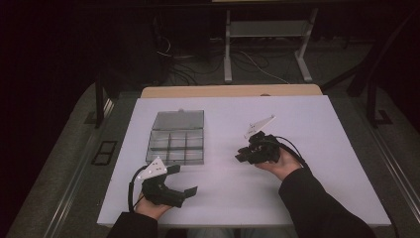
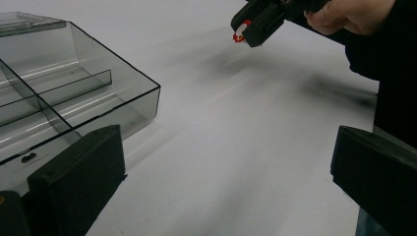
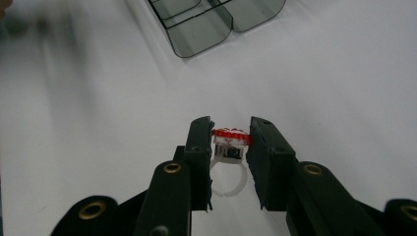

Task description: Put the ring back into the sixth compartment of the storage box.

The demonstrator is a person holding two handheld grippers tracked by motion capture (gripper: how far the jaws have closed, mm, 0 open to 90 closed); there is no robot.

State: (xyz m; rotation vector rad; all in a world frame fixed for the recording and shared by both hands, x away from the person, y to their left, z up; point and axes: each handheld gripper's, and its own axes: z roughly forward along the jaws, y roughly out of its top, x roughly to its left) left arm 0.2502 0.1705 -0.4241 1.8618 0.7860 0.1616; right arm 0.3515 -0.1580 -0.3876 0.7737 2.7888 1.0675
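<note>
Ring (image 3: 228, 164), a small white plastic band topped with a red and white ornament, is pinched between the jaws of the right gripper (image 3: 230, 147), held above the white desk (image 1: 297, 129) toward its right side. In the right gripper view the band hangs below the jaw tips and the ornament sits level with them, so the grip looks set on the sides of the top piece; that probably keeps the ring from swinging while it is carried. From the left gripper view the same red and white piece shows at the tip of the far gripper (image 2: 253, 27).

A smoky transparent organiser box (image 1: 177, 139) lies on the desk, left of centre, with its lid (image 1: 179, 120) folded back flat on the far side. Dividers split it into a grid of compartments, and every one that can be seen looks empty. The open lid suggests it is ready to receive the ring.

At the near left, close to the box's near corner, the left gripper (image 1: 183, 181) rests low with its jaws spread wide and nothing between them. It may be waiting there to steady the box.
</note>
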